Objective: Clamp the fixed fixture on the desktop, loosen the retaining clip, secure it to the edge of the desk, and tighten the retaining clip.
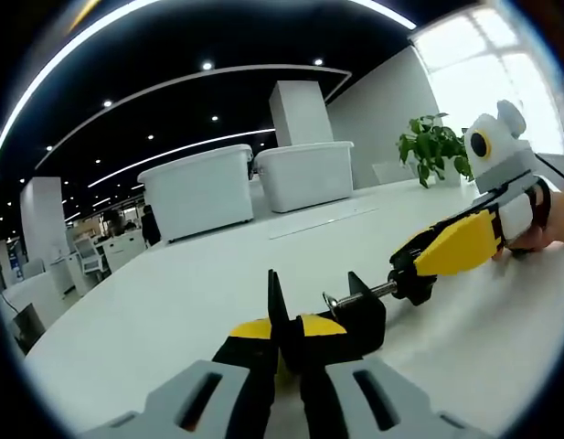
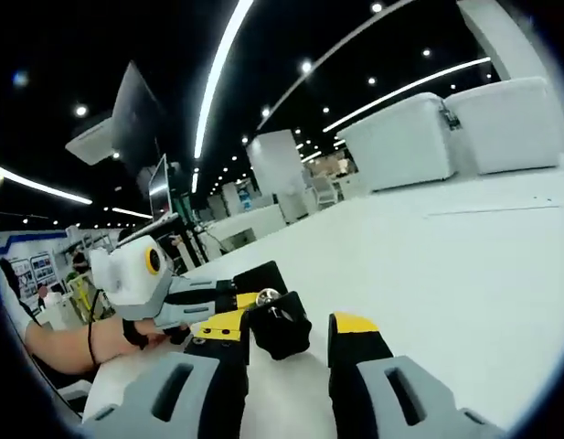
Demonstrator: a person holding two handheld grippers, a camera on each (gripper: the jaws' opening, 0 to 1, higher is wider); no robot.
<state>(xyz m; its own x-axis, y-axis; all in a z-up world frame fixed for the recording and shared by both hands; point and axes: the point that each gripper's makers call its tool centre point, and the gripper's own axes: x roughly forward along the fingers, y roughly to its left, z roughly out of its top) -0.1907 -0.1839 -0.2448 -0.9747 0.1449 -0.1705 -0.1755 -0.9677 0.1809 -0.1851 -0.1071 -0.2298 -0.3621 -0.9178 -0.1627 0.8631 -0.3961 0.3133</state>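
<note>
On the desk point(image 1: 172, 302), left tongs point(image 1: 283, 340) tight on clamp point(image 1: 350, 320) — base hidden; right tongs point(image 2: 291, 334) apart.

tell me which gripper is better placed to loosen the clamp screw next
Right, probably. The right gripper already sits at the screw handle end, while the left gripper has its jaws closed on the black clamp body.

Right gripper point(image 2: 291, 340) straddling black fixture knob point(image 2: 280, 327).

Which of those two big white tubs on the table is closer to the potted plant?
The right tub in the left gripper view; the other tub sits farther from the plant.
</note>
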